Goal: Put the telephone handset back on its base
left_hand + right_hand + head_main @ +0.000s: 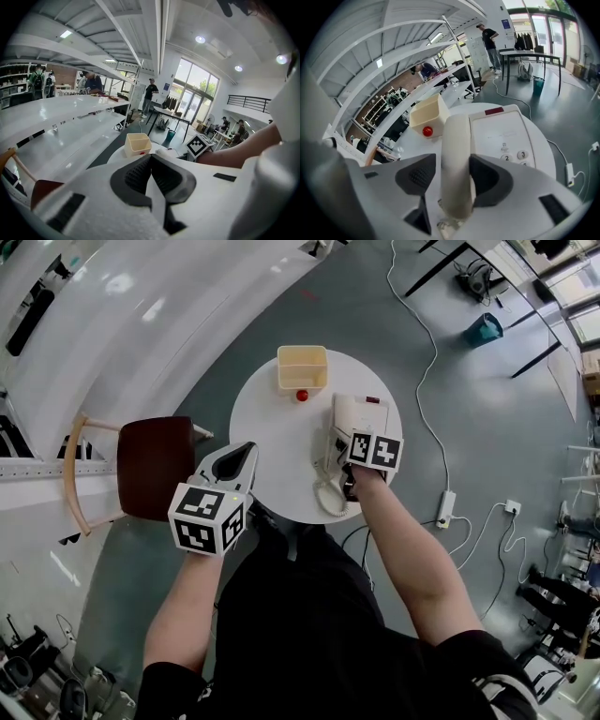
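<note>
Head view, left: left gripper (246,457) hovers by the round table (272,442), jaws together, empty.
Centre: cream telephone handset (457,136) lies along the left side of its base (506,131), apparently seated.
Right: right gripper (452,164) straddles the handset, jaws loosely apart, not clamping.
Remaining: probably only drawing that gripper away.

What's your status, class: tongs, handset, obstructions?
Left tongs shut, empty. Right tongs open astride cream plastic telephone handset, lying along left side of white plastic base. Beige square bin, small red ball stand clear beyond.
</note>
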Demonstrator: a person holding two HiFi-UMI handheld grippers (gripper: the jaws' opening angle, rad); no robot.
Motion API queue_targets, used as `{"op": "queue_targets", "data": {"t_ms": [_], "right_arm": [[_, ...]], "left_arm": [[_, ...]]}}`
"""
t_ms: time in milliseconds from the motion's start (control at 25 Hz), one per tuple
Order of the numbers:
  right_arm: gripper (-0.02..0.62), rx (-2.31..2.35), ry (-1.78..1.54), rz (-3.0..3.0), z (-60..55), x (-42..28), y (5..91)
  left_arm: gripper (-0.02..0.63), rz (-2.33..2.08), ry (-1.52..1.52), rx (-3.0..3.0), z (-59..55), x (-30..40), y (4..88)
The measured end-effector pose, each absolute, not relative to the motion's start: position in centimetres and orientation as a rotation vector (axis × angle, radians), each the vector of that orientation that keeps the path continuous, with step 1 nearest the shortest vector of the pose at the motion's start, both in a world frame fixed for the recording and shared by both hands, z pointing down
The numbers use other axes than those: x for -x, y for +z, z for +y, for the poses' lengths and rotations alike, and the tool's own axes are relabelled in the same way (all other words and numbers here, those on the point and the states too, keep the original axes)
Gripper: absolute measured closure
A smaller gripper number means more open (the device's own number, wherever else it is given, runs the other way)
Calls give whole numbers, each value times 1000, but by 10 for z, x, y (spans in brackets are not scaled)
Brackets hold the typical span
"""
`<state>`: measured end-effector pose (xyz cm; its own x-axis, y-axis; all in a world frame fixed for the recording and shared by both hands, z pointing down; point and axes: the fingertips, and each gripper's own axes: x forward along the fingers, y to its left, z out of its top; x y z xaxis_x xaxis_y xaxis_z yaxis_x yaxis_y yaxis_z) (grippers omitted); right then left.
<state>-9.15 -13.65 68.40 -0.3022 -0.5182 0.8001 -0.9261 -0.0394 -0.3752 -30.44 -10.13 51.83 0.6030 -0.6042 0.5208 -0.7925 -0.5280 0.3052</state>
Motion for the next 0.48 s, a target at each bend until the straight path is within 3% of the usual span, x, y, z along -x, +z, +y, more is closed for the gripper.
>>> {"op": "queue_targets", "data": {"t_ms": [280,480], "right_arm": [[434,-1515,1280,-1830,-118,83,678],[433,-1514,1287,-1814,-120,84,678]], "left_arm": [[597,-1101,470,-2317,-103,305,515],[597,-1102,458,-2320,-103,306,511]]}}
